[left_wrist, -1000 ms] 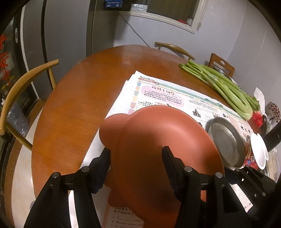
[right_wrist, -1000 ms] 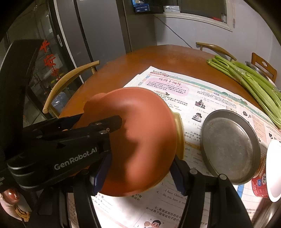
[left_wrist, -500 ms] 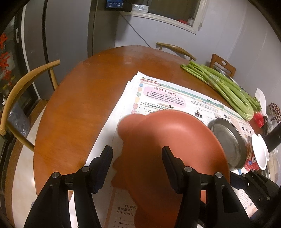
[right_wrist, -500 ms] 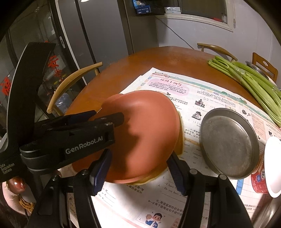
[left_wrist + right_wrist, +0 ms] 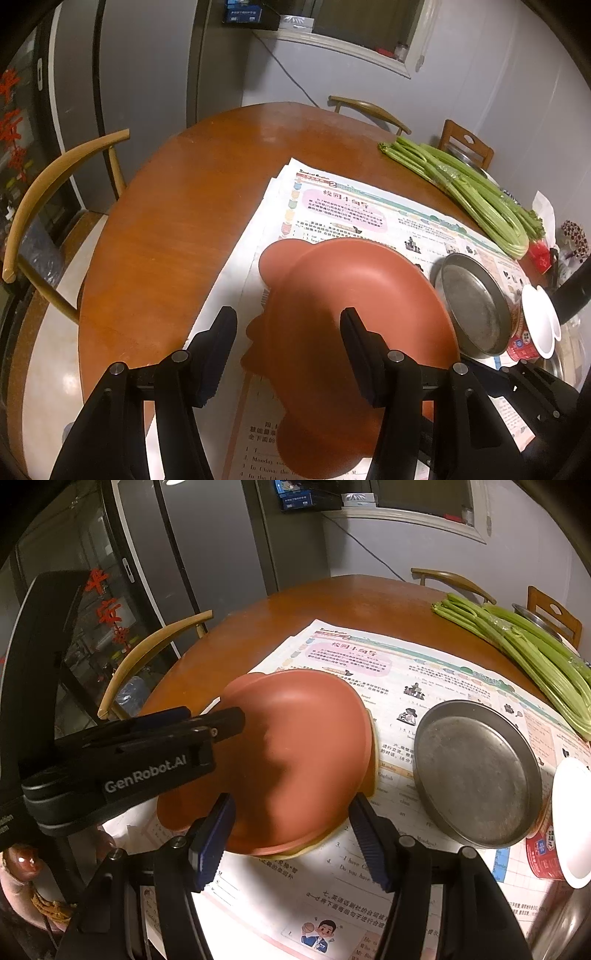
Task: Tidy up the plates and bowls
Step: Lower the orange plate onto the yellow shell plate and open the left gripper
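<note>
A red-brown plate (image 5: 351,314) with ear-shaped lugs lies bottom up on a yellow plate (image 5: 373,764), whose rim shows only at the right and near edges. Both rest on newspaper (image 5: 351,206). My left gripper (image 5: 288,317) is open over the plate's left side. Its left finger is clear of the rim with paper showing between, and its right finger hangs over the plate. My right gripper (image 5: 291,801) is open above the plate's near rim (image 5: 303,746), which is wider than the gap between the fingers. A round metal pan (image 5: 476,775) sits just right of the stack.
A white bowl (image 5: 572,819) sits on a red tub at the right edge. Celery stalks (image 5: 472,195) lie along the far right of the round wooden table (image 5: 177,221). Wooden chairs (image 5: 44,192) stand around it. A hand shows at the lower left of the right wrist view.
The red-brown plate was raised and tilted close to both cameras. It now lies lower and flatter on the yellow plate. The left gripper has drawn back left off its ear.
</note>
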`<state>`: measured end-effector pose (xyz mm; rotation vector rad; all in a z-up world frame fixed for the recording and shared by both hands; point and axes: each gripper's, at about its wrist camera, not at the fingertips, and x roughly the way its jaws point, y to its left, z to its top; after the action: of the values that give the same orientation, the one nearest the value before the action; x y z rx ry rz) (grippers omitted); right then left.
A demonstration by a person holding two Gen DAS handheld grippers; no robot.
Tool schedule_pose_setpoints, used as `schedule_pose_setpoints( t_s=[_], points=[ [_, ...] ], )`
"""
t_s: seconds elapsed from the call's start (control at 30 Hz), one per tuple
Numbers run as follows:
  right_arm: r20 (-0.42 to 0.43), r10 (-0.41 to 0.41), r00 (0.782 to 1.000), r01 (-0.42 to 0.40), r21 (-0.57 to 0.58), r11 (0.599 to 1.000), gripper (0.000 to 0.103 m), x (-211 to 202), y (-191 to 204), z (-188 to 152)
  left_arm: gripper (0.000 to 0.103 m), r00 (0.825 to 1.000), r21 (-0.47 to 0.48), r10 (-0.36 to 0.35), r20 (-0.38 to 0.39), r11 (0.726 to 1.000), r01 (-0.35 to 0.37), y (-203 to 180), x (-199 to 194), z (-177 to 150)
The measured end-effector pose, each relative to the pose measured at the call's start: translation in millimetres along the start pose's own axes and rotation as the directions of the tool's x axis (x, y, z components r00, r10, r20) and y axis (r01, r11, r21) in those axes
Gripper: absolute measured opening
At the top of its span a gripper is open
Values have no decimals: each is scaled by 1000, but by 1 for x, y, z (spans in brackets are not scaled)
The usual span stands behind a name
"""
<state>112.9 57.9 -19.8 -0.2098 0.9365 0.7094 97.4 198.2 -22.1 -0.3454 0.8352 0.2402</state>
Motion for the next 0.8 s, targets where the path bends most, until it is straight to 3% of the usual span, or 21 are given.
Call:
schedule_pose_setpoints(
  t_s=[0.8],
  points=[
    [86, 3, 996, -4, 11, 1000, 64, -33, -3, 2, 61, 997, 14, -9, 77, 1000, 8, -10, -41, -2]
  ],
)
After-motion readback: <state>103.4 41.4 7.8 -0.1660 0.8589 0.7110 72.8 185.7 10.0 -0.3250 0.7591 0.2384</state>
